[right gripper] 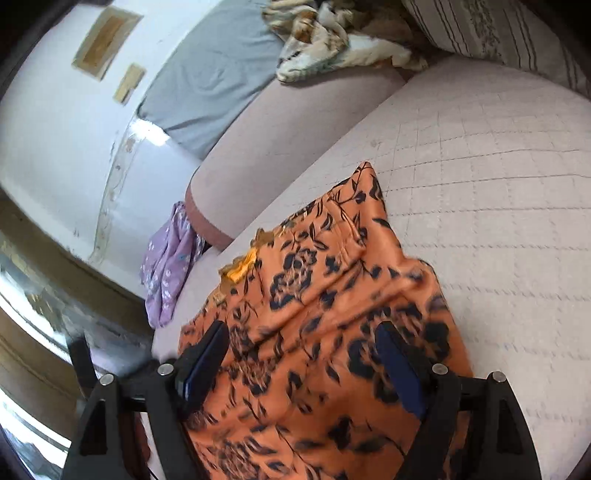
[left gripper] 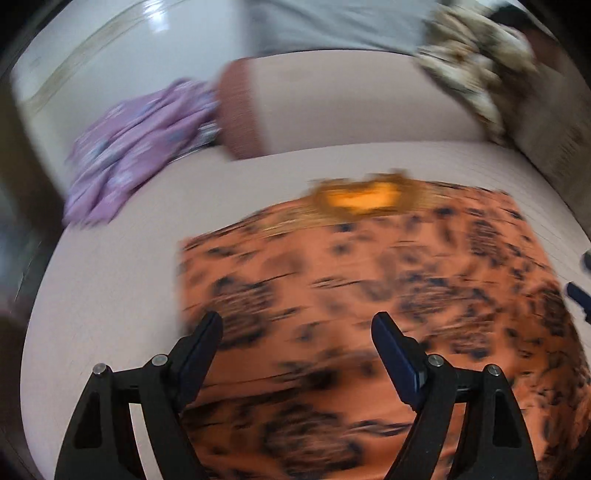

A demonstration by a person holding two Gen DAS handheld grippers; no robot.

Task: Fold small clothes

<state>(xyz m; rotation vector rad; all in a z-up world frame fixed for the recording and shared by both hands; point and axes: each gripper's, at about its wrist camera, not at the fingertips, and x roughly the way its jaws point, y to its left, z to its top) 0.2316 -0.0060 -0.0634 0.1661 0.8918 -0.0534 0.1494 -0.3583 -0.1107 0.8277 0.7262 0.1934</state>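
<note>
both the left tool (left gripper: 297, 328) and the right tool (right gripper: 301, 338) hang with jaws spread wide and empty above the orange floral garment (right gripper: 314, 295), which lies spread on the pale quilted bed (right gripper: 480, 166), a purple garment (left gripper: 136, 147) near its edge.

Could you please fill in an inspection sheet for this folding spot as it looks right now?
Surface: pale pink quilted sofa seat, mostly bare.
Job's things: orange floral garment lying on the seat, partly folded; yellow neckline patch showing.
Clutter: purple floral garment hanging off the seat edge; crumpled patterned blanket; striped cushion; grey cloth.
Grippers: left gripper open above the garment; right gripper open, nothing between its fingers.
Cables: nothing seen.
Surroundings: white wall behind; left view blurred.
</note>
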